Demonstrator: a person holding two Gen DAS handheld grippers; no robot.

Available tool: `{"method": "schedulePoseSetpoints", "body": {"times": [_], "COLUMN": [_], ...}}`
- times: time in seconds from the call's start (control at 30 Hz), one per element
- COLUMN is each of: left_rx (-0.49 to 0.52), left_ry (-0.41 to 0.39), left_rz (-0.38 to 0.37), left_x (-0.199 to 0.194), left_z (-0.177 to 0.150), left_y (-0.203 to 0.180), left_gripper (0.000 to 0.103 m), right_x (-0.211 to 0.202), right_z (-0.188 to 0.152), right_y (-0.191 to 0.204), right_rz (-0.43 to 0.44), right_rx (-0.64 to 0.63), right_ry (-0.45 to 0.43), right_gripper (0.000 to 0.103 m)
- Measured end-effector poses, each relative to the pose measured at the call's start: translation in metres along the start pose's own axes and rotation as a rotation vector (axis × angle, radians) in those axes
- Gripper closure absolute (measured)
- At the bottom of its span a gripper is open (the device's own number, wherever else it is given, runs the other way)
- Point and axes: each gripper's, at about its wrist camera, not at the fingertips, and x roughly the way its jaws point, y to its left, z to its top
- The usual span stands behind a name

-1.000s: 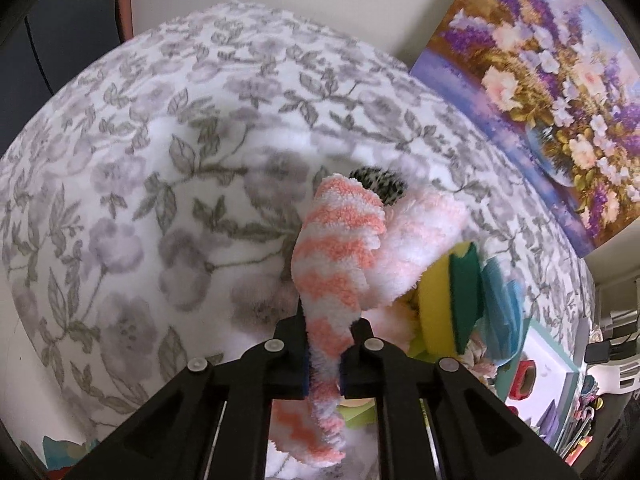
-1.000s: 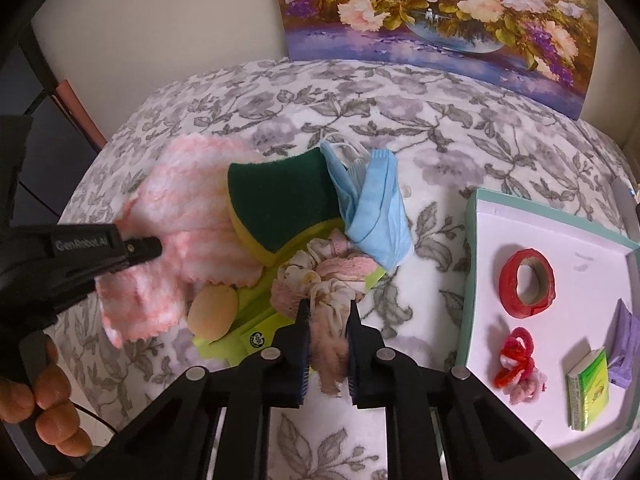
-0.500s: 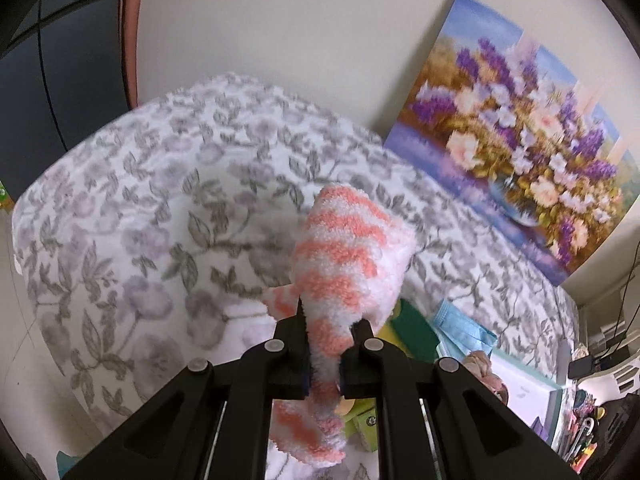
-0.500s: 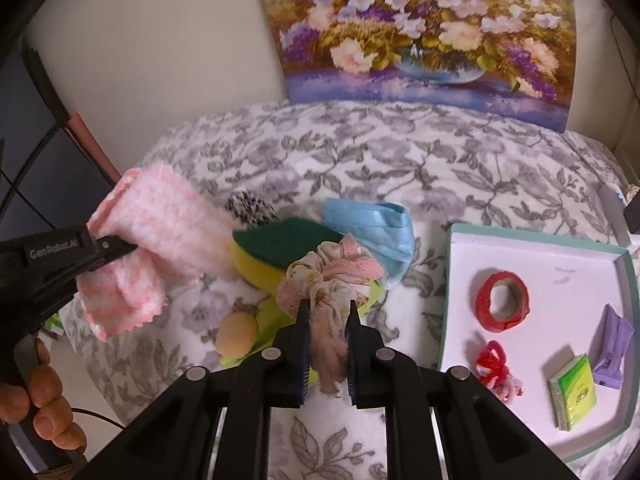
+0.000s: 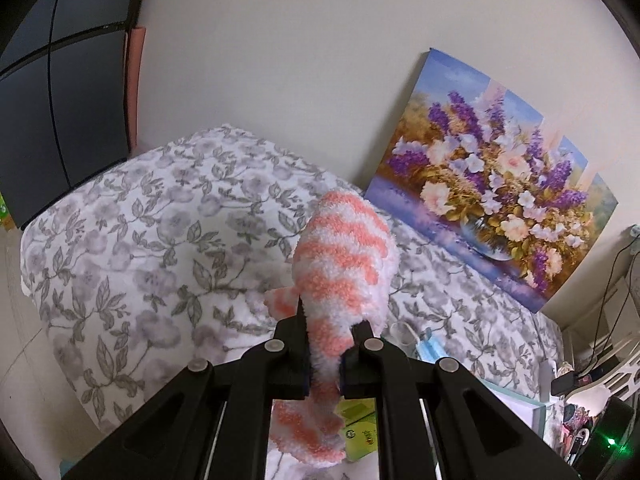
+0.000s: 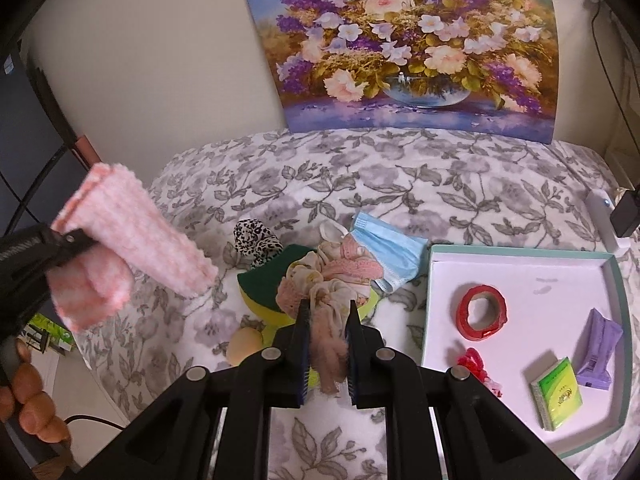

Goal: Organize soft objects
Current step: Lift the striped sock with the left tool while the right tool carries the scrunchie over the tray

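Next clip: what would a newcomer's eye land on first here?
The fuzzy pink-and-white striped sock, pinched in the left tongs and held above the flowered bedspread. Then the frilly pink scrunchie in the right tongs, and the big flower painting leaning against the wall behind.

socks: 1 [image 5: 344, 264] | scrunchies: 3 [image 6: 332, 276] | masks: 1 [image 6: 388, 248] | sponges: 1 [image 6: 260, 284]

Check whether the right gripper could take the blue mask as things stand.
Probably not yet: the right gripper is shut on a scrunchie, so its jaws are occupied. The mask itself lies uncovered on the bedspread just beyond.
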Motion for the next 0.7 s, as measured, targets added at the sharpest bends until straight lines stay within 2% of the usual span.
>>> {"method": "schedulePoseSetpoints", "body": {"times": [0.47,0.6,0.7], "left_rx": [0.096,0.154,0.203], "left_ry": [-0.007,0.006,0.017], "left_rz": [-0.076,-0.115,-0.149], "left_x": [-0.015,-0.018,-0.021], "left_z": [-0.015,-0.026,-0.037], "left_y": [-0.047,-0.073,-0.096], "left_gripper": [0.094,0.093,0.093], "right_x": [-0.026,-0.028,-0.027], "right_z": [0.005,0.006,0.005], "right_y": [-0.027,-0.045,-0.069], "right_rz": [0.021,-0.006,-0.063], "right_rx": [0.055,0.082,0.122], "right_ry": [-0.057,-0.061,-0.060], "right_gripper": [0.088,0.088,0.088]}}
